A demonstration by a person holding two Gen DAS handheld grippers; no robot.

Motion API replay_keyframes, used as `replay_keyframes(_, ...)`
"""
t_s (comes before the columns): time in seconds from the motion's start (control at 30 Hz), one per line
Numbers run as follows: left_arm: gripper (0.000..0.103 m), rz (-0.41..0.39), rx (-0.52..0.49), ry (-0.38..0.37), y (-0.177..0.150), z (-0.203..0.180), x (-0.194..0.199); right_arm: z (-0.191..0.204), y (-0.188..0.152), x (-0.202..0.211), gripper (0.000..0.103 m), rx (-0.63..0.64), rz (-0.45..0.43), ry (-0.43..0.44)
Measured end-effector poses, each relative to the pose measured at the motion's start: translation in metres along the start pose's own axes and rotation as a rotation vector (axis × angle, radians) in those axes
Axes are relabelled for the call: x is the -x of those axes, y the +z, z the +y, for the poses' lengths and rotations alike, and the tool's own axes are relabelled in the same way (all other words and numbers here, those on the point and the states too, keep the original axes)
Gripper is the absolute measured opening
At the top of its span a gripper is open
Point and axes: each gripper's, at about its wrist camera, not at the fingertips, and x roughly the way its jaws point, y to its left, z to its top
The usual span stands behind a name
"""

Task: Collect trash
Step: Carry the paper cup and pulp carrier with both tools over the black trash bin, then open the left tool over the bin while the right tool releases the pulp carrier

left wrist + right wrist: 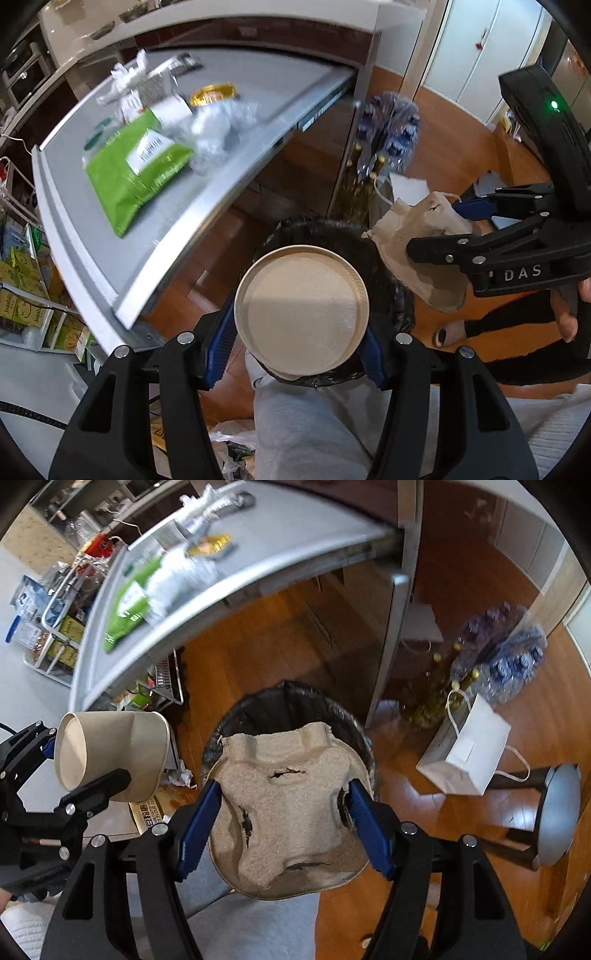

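Note:
My left gripper [297,345] is shut on a beige paper cup [302,308], whose base faces the camera. In the right wrist view the same cup [114,751] lies on its side in that gripper, left of the bin. My right gripper [284,823] is shut on a torn brown pulp cup carrier [288,812], also seen in the left wrist view as a carrier [417,240] held at the right. Both hang just above a bin lined with a black bag [295,701], its rim [321,225] showing behind the cup.
A grey table [92,229] at the upper left carries a green packet [136,166], crumpled plastic [218,129] and a gold lid [212,94]. On the wood floor stand a white paper bag [469,749], bagged bottles [509,661] and a stool [557,812]. My grey-trousered leg [306,424] is below.

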Motion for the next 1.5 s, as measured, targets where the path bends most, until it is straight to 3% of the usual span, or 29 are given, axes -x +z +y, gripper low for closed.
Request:
replay_keyframes(0.5,0.057,0.113,0.012,0.042,-0.016,0.004,-0.050,0.001,0.010,-0.059,0.069,-0.050,0.109,0.003)
replay_keyframes(1.27,0.057,0.219,0.022,0.033,-0.011,0.011,-0.101,-0.009,0.018,-0.100,0.070,-0.079,0.190,-0.059)
replay_keyframes(1.37,0.067,0.220,0.013,0.043,-0.011,0.011,-0.101,-0.010,0.019,-0.099,0.070,-0.090,0.186,-0.064)
replay_keyframes(1.5,0.070,0.216,0.010,0.053,-0.011,0.013,-0.094,-0.012,0.018,-0.092,0.078,-0.098,0.176,-0.071)
